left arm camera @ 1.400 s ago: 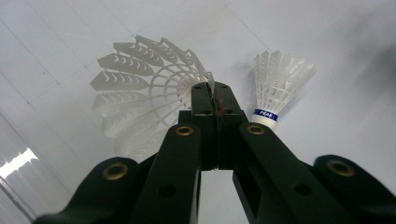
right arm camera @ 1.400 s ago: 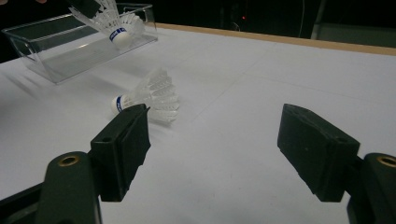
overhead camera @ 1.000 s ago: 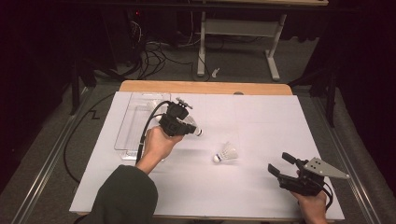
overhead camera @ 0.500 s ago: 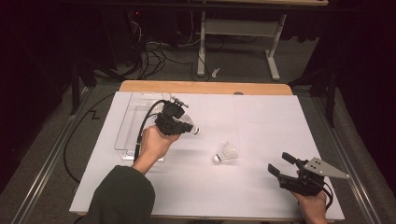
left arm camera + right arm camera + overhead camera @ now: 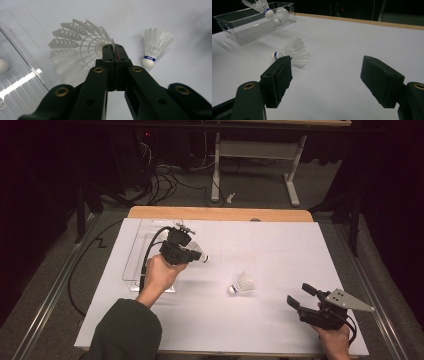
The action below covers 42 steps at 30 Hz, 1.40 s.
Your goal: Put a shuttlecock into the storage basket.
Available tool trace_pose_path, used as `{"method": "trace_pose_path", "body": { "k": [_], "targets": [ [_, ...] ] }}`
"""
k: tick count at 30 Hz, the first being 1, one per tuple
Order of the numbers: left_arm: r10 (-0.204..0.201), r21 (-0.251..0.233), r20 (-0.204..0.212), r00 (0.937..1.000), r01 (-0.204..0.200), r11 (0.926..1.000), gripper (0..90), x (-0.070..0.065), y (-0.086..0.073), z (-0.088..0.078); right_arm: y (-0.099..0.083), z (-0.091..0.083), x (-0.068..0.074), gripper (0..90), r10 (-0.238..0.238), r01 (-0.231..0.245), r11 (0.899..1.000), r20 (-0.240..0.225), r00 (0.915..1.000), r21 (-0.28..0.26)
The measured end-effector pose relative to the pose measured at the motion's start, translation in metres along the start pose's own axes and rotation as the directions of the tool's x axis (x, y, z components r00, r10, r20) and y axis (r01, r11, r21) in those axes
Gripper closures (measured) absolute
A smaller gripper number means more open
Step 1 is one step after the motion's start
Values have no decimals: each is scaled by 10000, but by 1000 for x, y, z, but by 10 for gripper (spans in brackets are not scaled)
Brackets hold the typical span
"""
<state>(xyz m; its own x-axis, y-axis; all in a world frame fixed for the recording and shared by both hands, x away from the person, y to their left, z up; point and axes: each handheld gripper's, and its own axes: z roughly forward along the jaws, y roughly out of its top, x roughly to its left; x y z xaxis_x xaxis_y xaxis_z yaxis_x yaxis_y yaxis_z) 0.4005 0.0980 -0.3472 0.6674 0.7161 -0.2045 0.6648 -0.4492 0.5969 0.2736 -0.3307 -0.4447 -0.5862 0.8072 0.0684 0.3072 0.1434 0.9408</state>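
Since the earlier frames the left gripper has drifted a little toward the clear plastic tray, carrying its shuttlecock with it; the right gripper has not shifted.

Left gripper: jaws clenched tight on the feather edge of a white shuttlecock. In the left gripper view the pads meet almost flush, with only a thin sliver of skirt pinched between them, and the skirt fans out to the left of the tips. The pinch on the skirt rather than the cork seems chosen because the thin plastic vanes give the narrow jaws an edge to bite. In the high view the cork points toward table centre, held just above the white sheet and just beside the tray's right wall.

Tray: one shuttlecock already lies inside, seen in the right gripper view, with the carried one hanging near it. Judgement: this is a sorting job, and the held shuttlecock is about to go in.

Second loose shuttlecock lies on its side mid-table, between the two hands, cork toward the person. It has not moved.

Right gripper: jaws spread wide, empty, resting low near the table's front right, aimed at the loose shuttlecock; likely waiting its turn.
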Motion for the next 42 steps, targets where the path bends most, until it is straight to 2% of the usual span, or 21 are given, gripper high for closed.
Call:
{"method": "trace_pose_path", "body": {
  "k": [31,42],
  "targets": [
    [-445,-486,-354,9984,428,9979,899,17,-10,-21,0,0,0,257,9,-9,10000,-13,10000,3],
    [-688,-716,-640,9956,642,9954,899,27,-14,-31,0,0,0,257,24,-24,10000,-29,10000,20]
  ]
}}
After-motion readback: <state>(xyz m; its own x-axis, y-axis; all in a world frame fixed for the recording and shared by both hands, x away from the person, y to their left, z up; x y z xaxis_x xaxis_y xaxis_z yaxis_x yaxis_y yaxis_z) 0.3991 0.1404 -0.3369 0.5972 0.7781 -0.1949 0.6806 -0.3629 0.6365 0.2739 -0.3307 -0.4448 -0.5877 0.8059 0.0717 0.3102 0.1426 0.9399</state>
